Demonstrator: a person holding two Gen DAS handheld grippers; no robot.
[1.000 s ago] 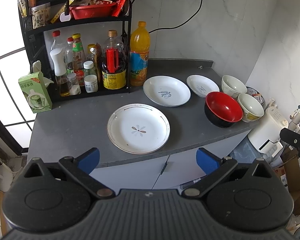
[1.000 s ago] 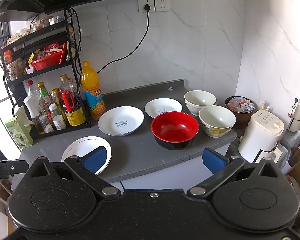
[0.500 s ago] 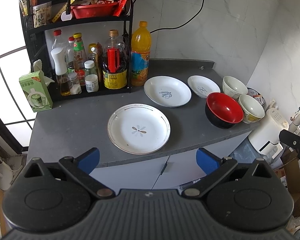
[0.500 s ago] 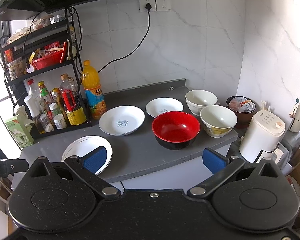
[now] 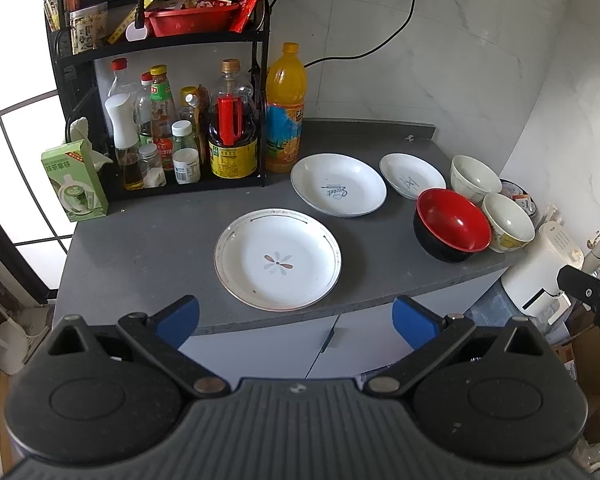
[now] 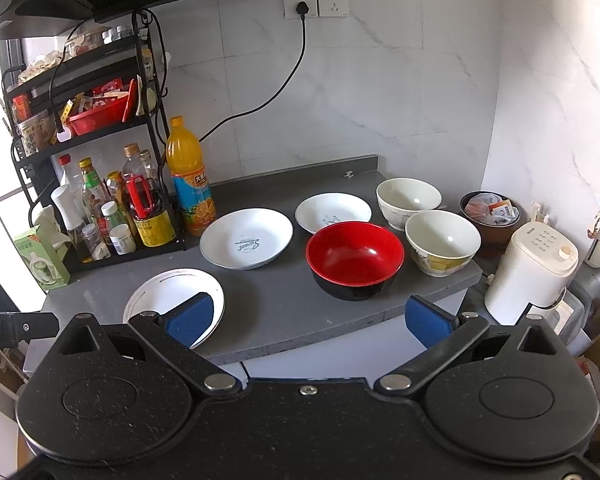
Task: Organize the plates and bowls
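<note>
In the left wrist view, the left tool (image 5: 296,314) is held open and empty short of the tabletop (image 5: 140,248), with the flower plate (image 5: 277,259) at 12 o'clock just beyond its tips and two more plates and three bowls spread toward 2 o'clock; nothing is yet stacked, so the task is judged to be at its start. In the right wrist view, the right tool (image 6: 308,318) is likewise seen open and empty, the red bowl (image 6: 355,258) lying at 12 o'clock and the two cream bowls at 1 o'clock, so an advance to a rim is called for next.

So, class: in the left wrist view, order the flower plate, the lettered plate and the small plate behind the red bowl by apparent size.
1. Flower plate, though it is nearest the camera.
2. Lettered plate.
3. Small plate, farthest back.
</note>
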